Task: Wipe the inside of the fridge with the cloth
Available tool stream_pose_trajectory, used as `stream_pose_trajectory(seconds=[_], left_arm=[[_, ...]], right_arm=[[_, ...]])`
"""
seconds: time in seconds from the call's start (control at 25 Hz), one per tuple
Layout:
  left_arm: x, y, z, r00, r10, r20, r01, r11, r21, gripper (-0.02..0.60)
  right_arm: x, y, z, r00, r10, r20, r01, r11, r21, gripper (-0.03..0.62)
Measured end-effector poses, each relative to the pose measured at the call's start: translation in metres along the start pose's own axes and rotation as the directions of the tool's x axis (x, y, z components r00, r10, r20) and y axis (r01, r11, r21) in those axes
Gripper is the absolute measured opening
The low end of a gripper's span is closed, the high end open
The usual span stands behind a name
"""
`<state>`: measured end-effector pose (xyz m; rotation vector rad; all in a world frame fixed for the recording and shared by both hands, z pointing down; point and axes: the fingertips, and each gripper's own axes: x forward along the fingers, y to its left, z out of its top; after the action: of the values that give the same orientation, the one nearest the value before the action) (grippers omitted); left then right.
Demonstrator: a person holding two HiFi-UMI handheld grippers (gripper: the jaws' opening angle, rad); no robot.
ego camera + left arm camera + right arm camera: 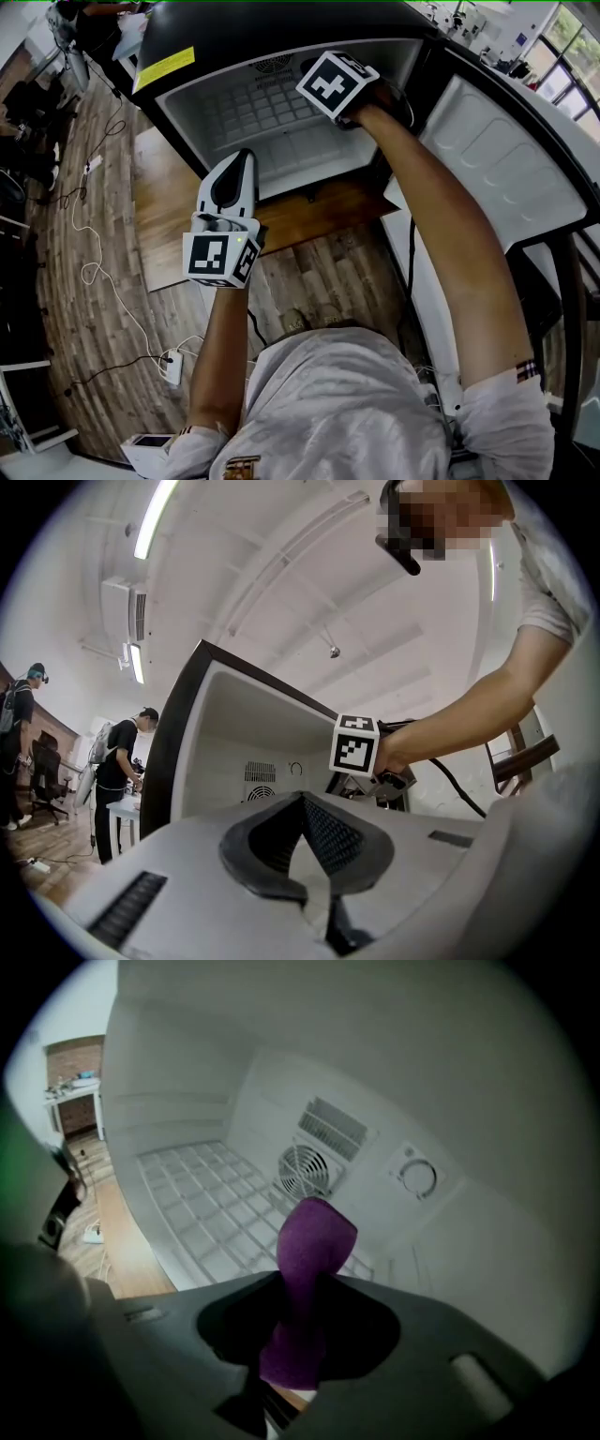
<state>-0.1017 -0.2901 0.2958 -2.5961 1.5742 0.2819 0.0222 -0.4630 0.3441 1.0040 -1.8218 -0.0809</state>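
The small fridge (281, 131) stands open, black outside and white inside, with a wire shelf (202, 1213) across it. My right gripper (337, 84) reaches into the upper right of the cavity, its tips hidden behind its marker cube. In the right gripper view the right gripper (309, 1283) is shut on a purple cloth (314, 1241), which sticks up past the jaws, close to the back wall's fan vent (305, 1171). My left gripper (244, 161) hangs outside, in front of the fridge, shut with nothing between its jaws. It looks up at the opening (253, 752).
The fridge door (511, 159) swings open to the right. A round dial (417, 1177) sits beside the vent. A wooden board (178, 202) lies under the fridge's front, with cables and a power strip (172, 366) on the floor at left. People (127, 761) stand far left.
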Motion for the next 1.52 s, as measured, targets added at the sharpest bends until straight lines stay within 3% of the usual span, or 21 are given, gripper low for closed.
stream_pose_trajectory(seconds=[0.2,0.32,0.52,0.84,1.12,1.52], left_arm=[[-0.008,0.010,-0.002,1.000,0.019,-0.005,-0.019,1.000,-0.005,-0.002],[-0.016,0.015,0.000,1.000,0.027,-0.004,-0.027,1.000,-0.001,-0.002],[-0.022,0.026,0.000,0.999,0.045,-0.007,-0.045,0.999,0.011,-0.002],[-0.026,0.035,0.002,0.998,0.061,-0.007,-0.061,0.998,0.011,-0.002],[-0.027,0.029,0.003,0.999,0.053,-0.007,-0.053,0.999,0.012,-0.002],[-0.021,0.017,-0.002,1.000,0.026,-0.013,-0.026,1.000,0.002,-0.001]], right_arm=[[-0.026,0.058,0.060,0.983,0.096,0.154,-0.086,0.994,-0.069,0.109],[-0.032,0.097,0.088,0.967,0.158,0.199,-0.138,0.984,-0.111,0.109],[-0.024,0.141,0.117,0.950,0.233,0.208,-0.203,0.967,-0.155,0.109],[-0.011,0.167,0.131,0.944,0.281,0.170,-0.260,0.956,-0.137,0.109],[-0.005,0.158,0.119,0.963,0.243,0.118,-0.220,0.958,-0.184,0.109],[0.005,0.072,0.051,0.992,0.119,0.036,-0.115,0.989,-0.088,0.109]])
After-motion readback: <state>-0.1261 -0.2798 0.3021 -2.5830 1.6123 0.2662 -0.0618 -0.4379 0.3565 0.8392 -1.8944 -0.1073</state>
